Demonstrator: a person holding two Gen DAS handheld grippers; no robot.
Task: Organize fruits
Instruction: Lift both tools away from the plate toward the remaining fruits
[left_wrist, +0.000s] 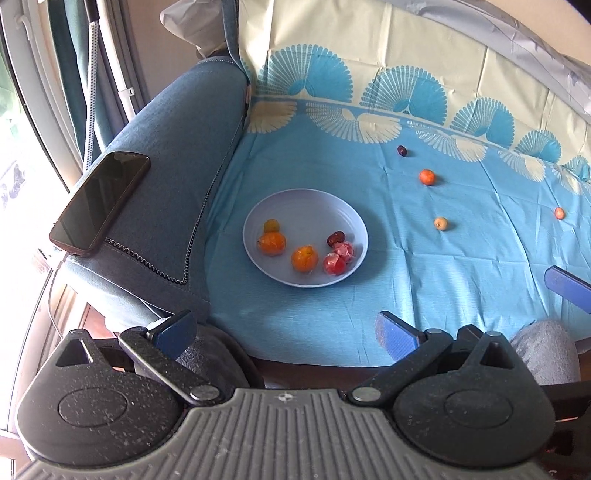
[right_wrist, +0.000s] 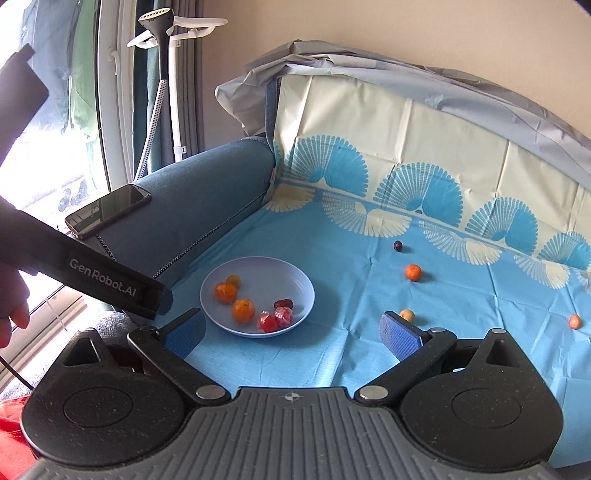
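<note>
A pale blue plate (left_wrist: 306, 199) (right_wrist: 258, 269) on the blue cloth holds several fruits: two oranges (left_wrist: 272, 243) (left_wrist: 304, 259), a small yellow fruit (left_wrist: 271, 225), a dark date (left_wrist: 335, 238) and red wrapped pieces (left_wrist: 338, 258). Loose on the cloth lie a dark plum (left_wrist: 402, 150) (right_wrist: 398, 246), a small orange (left_wrist: 427, 177) (right_wrist: 413, 272), a yellow fruit (left_wrist: 440, 223) (right_wrist: 407, 315) and a small red-orange fruit (left_wrist: 559, 213) (right_wrist: 574, 321). My left gripper (left_wrist: 284, 326) is open and empty, near the plate's front. My right gripper (right_wrist: 293, 330) is open and empty, with the plate just ahead of it.
A blue sofa armrest (left_wrist: 173, 166) (right_wrist: 207, 192) stands left of the plate with a dark phone (left_wrist: 101, 203) (right_wrist: 109, 209) lying on it. The cloth runs up the sofa back (left_wrist: 406, 55). A white garment steamer stand (right_wrist: 173, 74) is by the window at left.
</note>
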